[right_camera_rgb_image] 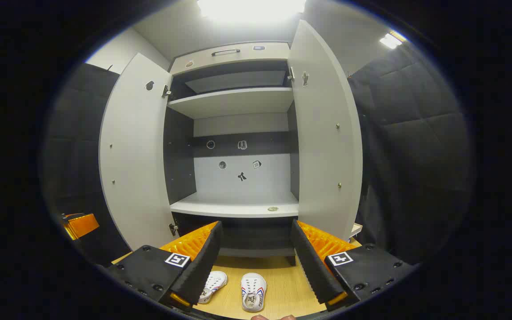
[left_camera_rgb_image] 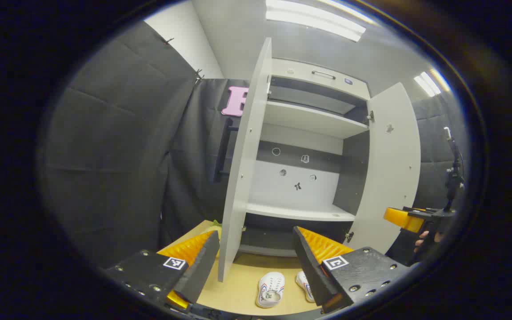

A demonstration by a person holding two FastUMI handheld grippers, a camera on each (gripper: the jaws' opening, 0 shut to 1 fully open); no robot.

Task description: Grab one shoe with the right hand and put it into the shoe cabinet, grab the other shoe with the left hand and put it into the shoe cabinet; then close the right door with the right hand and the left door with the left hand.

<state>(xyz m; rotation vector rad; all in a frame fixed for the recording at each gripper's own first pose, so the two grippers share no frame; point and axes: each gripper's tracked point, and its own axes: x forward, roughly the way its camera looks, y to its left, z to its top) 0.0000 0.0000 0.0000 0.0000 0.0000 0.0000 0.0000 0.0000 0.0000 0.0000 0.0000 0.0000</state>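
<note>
Two white shoes with red and blue stripes lie side by side on the wooden floor before the open shoe cabinet (right_camera_rgb_image: pixel 238 204). In the right gripper view the left shoe (right_camera_rgb_image: pixel 212 284) is partly behind one finger and the right shoe (right_camera_rgb_image: pixel 253 291) lies between the fingers; my right gripper (right_camera_rgb_image: pixel 256 266) hangs open above them. In the left gripper view my left gripper (left_camera_rgb_image: pixel 256 271) is open too, above one shoe (left_camera_rgb_image: pixel 270 290) and the other shoe (left_camera_rgb_image: pixel 304 285), with the left door (left_camera_rgb_image: pixel 242 178) edge-on between its fingers. Both doors stand open, the right door (right_camera_rgb_image: pixel 327 133) included.
The cabinet's shelves (left_camera_rgb_image: pixel 300 212) are bare. The other gripper (left_camera_rgb_image: pixel 409 220) and the hand holding it show at the right edge of the left gripper view. A stand (left_camera_rgb_image: pixel 454 173) rises at the far right. Black padded wall surrounds the cabinet.
</note>
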